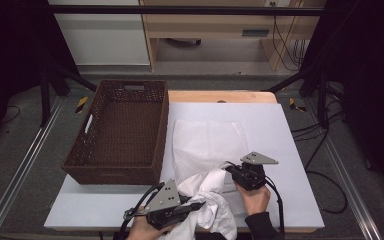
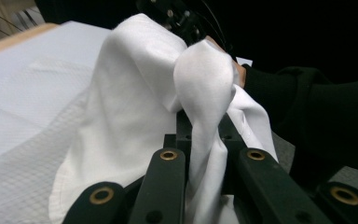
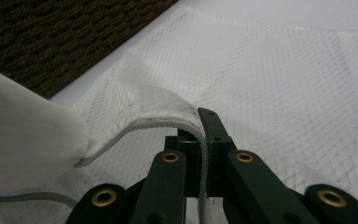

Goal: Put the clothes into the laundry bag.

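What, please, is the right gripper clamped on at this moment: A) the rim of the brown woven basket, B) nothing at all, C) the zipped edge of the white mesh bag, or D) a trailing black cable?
C: in the right gripper view, the right gripper is shut on the zipped edge of the mesh bag, lifting it off the table, while the basket sits apart, untouched.

My white-covered table (image 1: 280, 200): brown wicker basket (image 1: 120, 130) at left, mesh bag (image 1: 205, 140) just beside it, white cloth (image 1: 210, 205) nearer me.
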### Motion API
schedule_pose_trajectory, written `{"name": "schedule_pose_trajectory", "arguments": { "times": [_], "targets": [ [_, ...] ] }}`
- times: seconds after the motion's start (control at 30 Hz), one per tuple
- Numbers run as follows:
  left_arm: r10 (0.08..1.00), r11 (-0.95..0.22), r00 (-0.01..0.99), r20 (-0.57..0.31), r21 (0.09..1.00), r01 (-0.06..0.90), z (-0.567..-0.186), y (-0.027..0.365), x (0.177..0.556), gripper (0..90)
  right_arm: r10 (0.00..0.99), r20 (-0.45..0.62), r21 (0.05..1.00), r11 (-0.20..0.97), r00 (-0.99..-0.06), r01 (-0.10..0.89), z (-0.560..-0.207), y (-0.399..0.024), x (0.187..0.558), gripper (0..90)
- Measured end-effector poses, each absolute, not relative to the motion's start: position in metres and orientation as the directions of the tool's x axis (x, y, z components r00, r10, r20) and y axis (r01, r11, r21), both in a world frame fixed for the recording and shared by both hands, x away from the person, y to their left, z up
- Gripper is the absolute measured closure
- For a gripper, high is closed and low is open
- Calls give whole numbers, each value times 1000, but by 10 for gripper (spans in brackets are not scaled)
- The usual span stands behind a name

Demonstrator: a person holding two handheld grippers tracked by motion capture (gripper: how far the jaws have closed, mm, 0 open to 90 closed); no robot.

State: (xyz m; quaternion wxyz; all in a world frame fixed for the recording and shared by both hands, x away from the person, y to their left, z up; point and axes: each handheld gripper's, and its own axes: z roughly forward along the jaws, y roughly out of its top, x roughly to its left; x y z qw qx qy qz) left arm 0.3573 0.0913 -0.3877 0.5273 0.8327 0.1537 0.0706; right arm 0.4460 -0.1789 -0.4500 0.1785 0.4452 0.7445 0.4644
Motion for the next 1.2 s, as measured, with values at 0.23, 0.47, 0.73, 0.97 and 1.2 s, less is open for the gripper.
{"name": "schedule_pose_trajectory", "arguments": {
  "times": [0.23, 0.47, 0.73, 0.97, 1.2],
  "targets": [
    [324, -454, 944, -60, 866, 211, -397, 73, 370, 828, 827, 153, 851, 168, -542, 497, -450, -178, 446, 881],
    [330, -522, 940, -83, 814, 255, -418, 48, 389, 827, 828, 153, 852, 166, -539, 496, -450, -178, 446, 881],
    [347, -601, 933, -96, 741, 300, -445, 29, 406, 826, 828, 155, 856, 159, -538, 492, -449, -180, 445, 881],
    [402, -621, 913, -71, 711, 329, -462, 15, 414, 801, 819, 160, 867, 150, -551, 475, -445, -179, 442, 881],
    [440, -566, 895, -71, 752, 338, -452, 19, 406, 490, 818, 155, 865, 159, -555, 476, -446, -179, 442, 881]
  ]
}}
